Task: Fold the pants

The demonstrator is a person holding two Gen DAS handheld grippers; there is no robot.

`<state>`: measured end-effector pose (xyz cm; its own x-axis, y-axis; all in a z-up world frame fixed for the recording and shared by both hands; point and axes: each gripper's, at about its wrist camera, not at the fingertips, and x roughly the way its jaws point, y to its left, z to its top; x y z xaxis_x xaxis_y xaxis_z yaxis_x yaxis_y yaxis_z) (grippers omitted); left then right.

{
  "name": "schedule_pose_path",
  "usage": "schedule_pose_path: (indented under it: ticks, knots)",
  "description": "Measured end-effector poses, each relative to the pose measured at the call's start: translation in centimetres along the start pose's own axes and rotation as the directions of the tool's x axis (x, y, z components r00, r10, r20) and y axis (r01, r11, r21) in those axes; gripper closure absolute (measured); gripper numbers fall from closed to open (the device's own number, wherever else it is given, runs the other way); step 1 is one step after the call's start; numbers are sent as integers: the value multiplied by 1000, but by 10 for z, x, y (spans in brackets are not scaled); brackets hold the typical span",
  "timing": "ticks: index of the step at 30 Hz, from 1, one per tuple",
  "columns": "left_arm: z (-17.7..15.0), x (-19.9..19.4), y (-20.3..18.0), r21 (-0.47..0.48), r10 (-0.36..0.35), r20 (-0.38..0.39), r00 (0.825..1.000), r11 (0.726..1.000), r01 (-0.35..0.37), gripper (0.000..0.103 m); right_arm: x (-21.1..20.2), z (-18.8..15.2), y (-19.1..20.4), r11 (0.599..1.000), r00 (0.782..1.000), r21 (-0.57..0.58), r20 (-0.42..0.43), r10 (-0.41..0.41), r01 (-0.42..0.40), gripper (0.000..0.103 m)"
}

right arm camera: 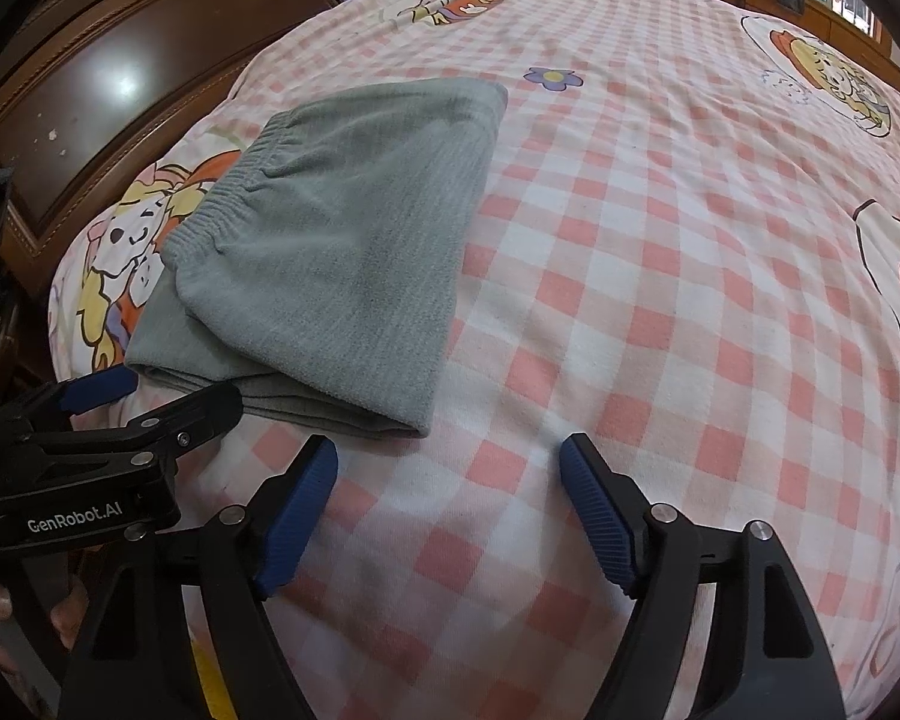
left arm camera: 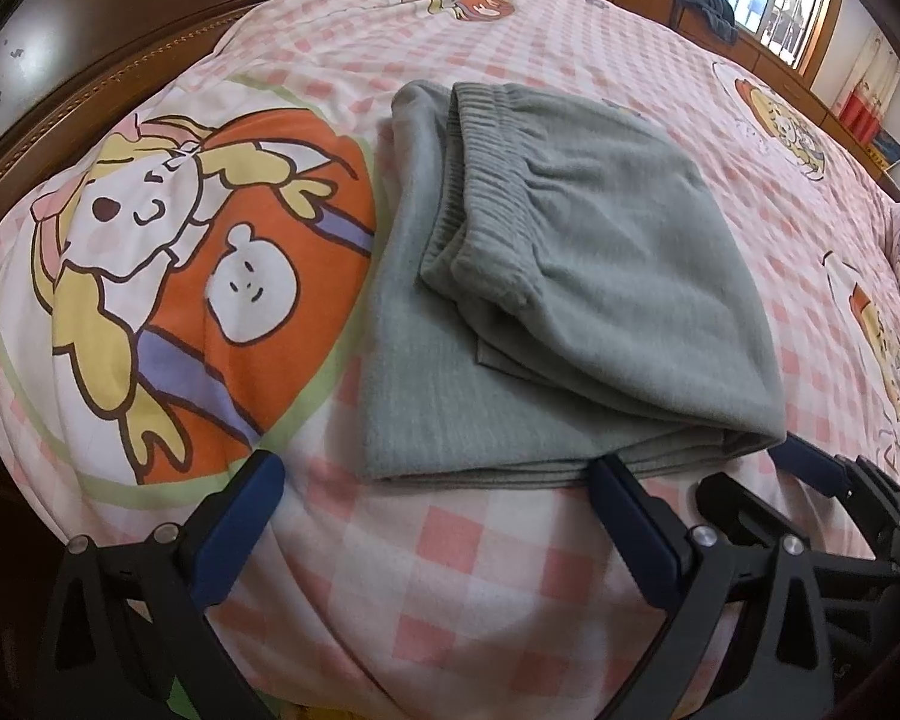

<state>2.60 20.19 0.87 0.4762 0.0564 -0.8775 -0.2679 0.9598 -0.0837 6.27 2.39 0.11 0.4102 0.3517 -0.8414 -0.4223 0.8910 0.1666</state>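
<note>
The bed [left arm camera: 510, 570], covered by a pink-and-white checked sheet printed with cartoon figures, carries the whole work area; its broad, soft, flat surface is presumably why it serves as the folding surface. A dark wooden headboard [right arm camera: 120, 96] borders the bed along its left edge, and a wooden ledge [left arm camera: 768, 54] with a window above runs along the far edge. The pants [left arm camera: 570, 300], grey-green and of a soft fleecy fabric, lie toward the near left corner of the bed, well apart from the far edge and partly over an orange cartoon print [left arm camera: 210, 276]. They form a compact stack: the upper layer with the elastic waistband [left arm camera: 480, 180] facing the headboard side is laid over a wider lower layer, whose fabric shows past the waistband on that side. The folded edge faces the near edge of the bed, so both tools can reach it without stretching across. By this arrangement the task appears at or near completion. The left gripper [left arm camera: 432, 510] hangs just short of that folded edge, jaws spread, nothing between them; its right finger tip sits right at the fabric's edge, contact uncertain. The right gripper [right arm camera: 450, 498] hangs beside the stack's near right corner over bare sheet, jaws spread and empty, apart from the pants. A hand [right arm camera: 6, 606] is partly visible at the lower left of the right wrist view
</note>
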Motion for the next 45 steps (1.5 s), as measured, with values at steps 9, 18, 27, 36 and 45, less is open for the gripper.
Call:
schedule_pose_path:
  ticks: [9,18,27,36,45]
  knots:
    - [1,0,-1,4,3,-5,1000,1000,-3,0,0,0,-1,1000,1000,1,0,1,-1,24]
    - [1,0,-1,5,4,-5,1000,1000,-4,0,0,0,-1,1000,1000,1,1,0,0,24]
    - [1,3,-2,16,10,-7,1000,1000,-10,0,-1,0,0,1000,1000,4,1,2,-2,23]
    - [0,3,-3,20,13,-7,1000,1000,-13,0,0,0,0,1000,1000,4,2,3,-3,22]
    - [0,3,-3,19,14,-7,1000,1000,-14,0,-1,0,0,1000,1000,4,2,3,-3,22]
